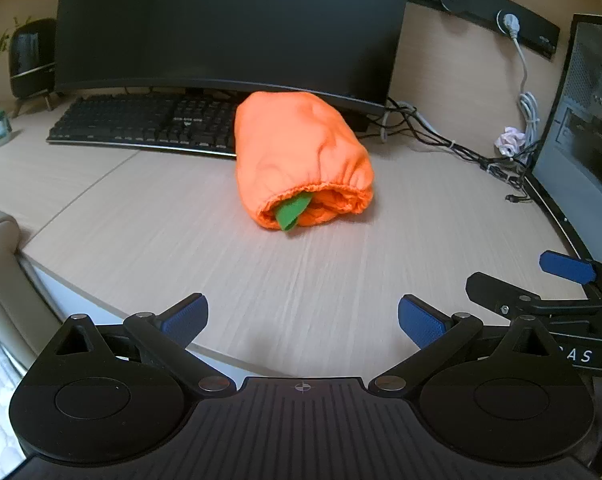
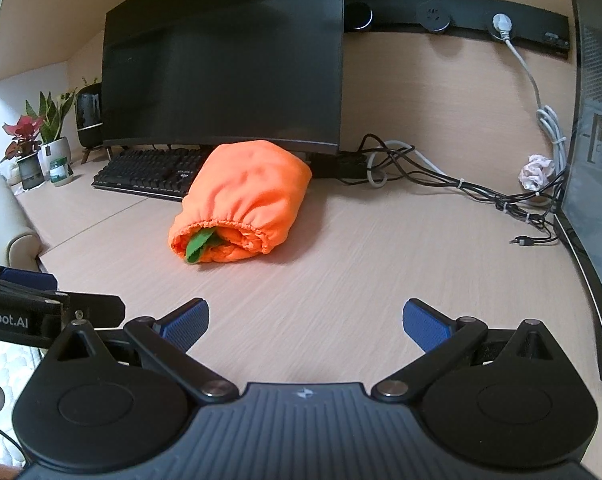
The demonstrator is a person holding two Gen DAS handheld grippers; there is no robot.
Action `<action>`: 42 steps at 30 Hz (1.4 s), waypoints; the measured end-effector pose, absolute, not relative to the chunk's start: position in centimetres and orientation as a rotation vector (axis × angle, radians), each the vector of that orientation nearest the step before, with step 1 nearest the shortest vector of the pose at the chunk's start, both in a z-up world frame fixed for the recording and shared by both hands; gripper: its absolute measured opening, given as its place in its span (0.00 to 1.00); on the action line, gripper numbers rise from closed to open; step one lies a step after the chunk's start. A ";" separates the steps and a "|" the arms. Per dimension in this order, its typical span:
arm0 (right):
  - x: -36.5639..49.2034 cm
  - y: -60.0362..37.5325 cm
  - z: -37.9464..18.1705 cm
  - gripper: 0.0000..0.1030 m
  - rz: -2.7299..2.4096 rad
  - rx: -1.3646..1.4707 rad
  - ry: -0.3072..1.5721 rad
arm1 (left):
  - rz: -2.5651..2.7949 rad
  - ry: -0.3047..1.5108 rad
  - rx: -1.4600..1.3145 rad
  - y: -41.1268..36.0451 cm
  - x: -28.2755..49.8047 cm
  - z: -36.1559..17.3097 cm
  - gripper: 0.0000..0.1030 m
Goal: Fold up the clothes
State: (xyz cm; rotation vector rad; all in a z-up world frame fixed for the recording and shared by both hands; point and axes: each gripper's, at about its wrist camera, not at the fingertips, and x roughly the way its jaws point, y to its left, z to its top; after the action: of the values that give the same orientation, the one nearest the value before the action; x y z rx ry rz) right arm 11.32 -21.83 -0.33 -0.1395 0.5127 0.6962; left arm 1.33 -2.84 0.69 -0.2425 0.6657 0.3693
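You are holding both the left gripper (image 1: 303, 320) and right gripper (image 2: 306, 322) with jaws wide and empty, while the orange garment (image 1: 301, 160) is lying rolled at 12 o'clock on the desk (image 1: 341, 272), so folding is looking finished.

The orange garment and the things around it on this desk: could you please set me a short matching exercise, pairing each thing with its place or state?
Things:
1. orange garment
2. green tag
3. keyboard
4. left claw

Places or states:
A. open, holding nothing
B. lying under the monitor, to the left of the bundle
C. rolled into a bundle in the middle of the desk
D. poking out of the gathered elastic opening

Pairs: 1-C, 2-D, 3-B, 4-A
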 end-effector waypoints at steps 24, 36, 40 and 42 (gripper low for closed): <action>12.0 -21.7 -0.9 1.00 0.698 -0.125 0.543 | 0.378 0.681 -0.249 -2.9 1.6 0.4 1.00; 12.2 -21.5 -1.0 1.00 0.708 -0.121 0.543 | 0.391 0.686 -0.248 -2.8 1.7 0.2 1.00; 12.3 -21.4 -1.0 1.00 0.710 -0.121 0.546 | 0.395 0.688 -0.251 -2.8 1.8 0.2 1.00; 12.3 -21.5 -1.0 1.00 0.709 -0.120 0.548 | 0.391 0.686 -0.248 -2.8 1.9 0.2 1.00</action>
State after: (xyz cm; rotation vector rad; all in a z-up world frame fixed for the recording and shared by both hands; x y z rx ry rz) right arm 12.35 -21.45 -1.05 -0.1203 0.5484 0.7093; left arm 1.87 -2.79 0.16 -0.2482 0.6864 0.3914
